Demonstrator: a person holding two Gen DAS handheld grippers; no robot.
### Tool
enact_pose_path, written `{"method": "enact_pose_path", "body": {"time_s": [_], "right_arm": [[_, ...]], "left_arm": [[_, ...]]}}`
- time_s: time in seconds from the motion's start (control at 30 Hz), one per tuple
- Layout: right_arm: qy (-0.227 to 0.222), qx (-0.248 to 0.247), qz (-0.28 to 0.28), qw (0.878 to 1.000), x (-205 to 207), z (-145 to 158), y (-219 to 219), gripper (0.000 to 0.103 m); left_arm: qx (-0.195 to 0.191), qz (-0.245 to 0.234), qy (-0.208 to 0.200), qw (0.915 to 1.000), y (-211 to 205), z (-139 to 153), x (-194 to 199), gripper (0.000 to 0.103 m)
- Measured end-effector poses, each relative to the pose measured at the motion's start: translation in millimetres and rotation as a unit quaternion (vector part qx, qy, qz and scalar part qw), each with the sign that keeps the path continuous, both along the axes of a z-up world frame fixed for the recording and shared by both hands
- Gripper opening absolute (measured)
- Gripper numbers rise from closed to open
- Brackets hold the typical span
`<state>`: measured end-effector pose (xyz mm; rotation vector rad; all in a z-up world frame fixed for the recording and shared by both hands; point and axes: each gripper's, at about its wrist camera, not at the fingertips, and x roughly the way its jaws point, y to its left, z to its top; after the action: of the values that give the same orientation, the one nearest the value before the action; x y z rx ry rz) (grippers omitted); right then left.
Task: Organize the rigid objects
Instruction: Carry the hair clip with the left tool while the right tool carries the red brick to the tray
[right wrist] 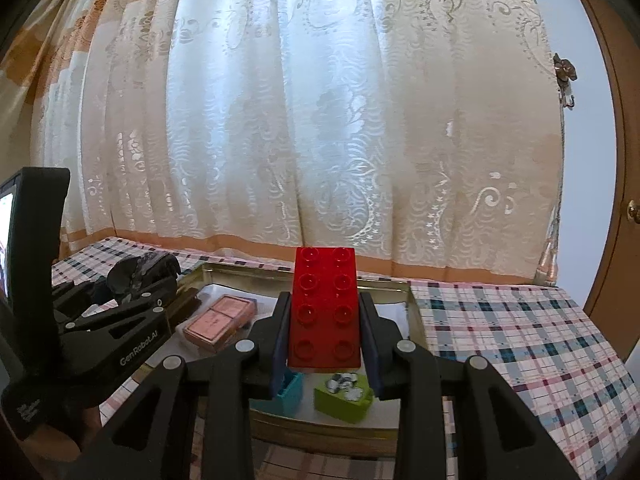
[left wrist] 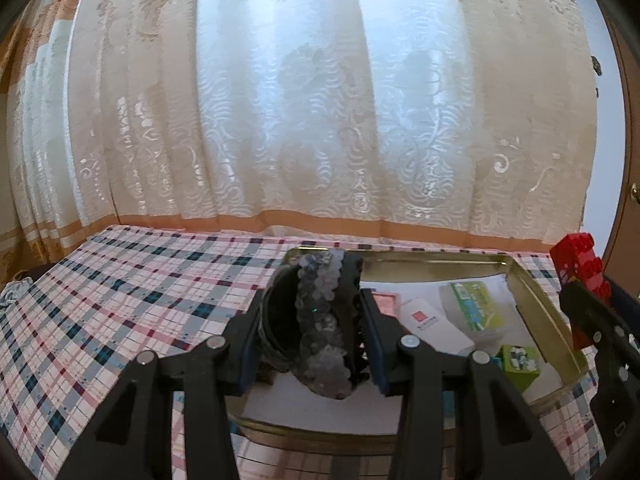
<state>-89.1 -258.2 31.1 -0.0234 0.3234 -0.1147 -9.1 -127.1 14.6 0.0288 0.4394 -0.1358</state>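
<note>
While both loads hang over the tin: steady, level carry advised.
Left gripper [left wrist: 312, 320]: clamped on black sequinned hair clip [left wrist: 320, 316], above tin's 9 o'clock side.
Metal tin [right wrist: 414, 312]: holds pink box [right wrist: 220, 322], green block [right wrist: 344, 398]; free floor near 6 o'clock.
Right gripper [right wrist: 325, 320]: pinching red brick [right wrist: 325, 312]; lower flat, then release.
</note>
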Motion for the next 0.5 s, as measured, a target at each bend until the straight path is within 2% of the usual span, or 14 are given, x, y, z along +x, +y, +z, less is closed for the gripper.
{"method": "enact_pose_path", "body": {"time_s": [0.5], "right_arm": [[0.009,0.004,-0.033,0.999,-4.2,-1.3,-26.3,0.034]], "left_arm": [[0.004,-0.040,0.008,0.9992,-26.9,-0.2,0.0,0.043]]}}
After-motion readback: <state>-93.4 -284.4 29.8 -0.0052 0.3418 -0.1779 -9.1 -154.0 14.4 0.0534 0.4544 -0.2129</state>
